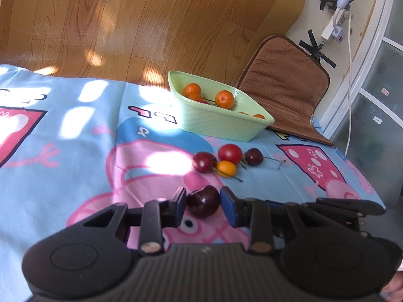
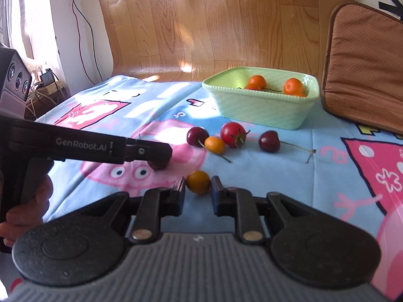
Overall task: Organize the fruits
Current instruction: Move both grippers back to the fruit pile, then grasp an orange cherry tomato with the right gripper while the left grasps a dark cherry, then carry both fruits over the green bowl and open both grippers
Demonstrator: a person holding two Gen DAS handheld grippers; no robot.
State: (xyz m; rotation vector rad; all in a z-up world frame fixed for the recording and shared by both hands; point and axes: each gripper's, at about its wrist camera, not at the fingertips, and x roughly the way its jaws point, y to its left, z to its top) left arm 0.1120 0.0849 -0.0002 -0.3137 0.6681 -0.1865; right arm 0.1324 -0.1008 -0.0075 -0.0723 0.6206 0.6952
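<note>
My left gripper (image 1: 203,198) is shut on a dark cherry (image 1: 203,201) that rests on the cartoon cloth. My right gripper (image 2: 198,185) is shut on a small orange kumquat (image 2: 198,181) on the cloth. The left gripper shows from the side in the right wrist view (image 2: 161,159), with the cherry (image 2: 158,164) mostly hidden under it. Beyond lie two dark cherries (image 1: 203,161) (image 1: 253,156), a red tomato (image 1: 229,153) and another kumquat (image 1: 226,168). A pale green basket (image 1: 221,123) at the back holds several small oranges (image 1: 224,99).
A brown cushion (image 1: 284,85) stands right of the basket at the table's far right edge. The blue cartoon cloth (image 1: 75,151) covers the table; wooden floor lies beyond. A power strip and cable (image 1: 348,50) hang on the right wall.
</note>
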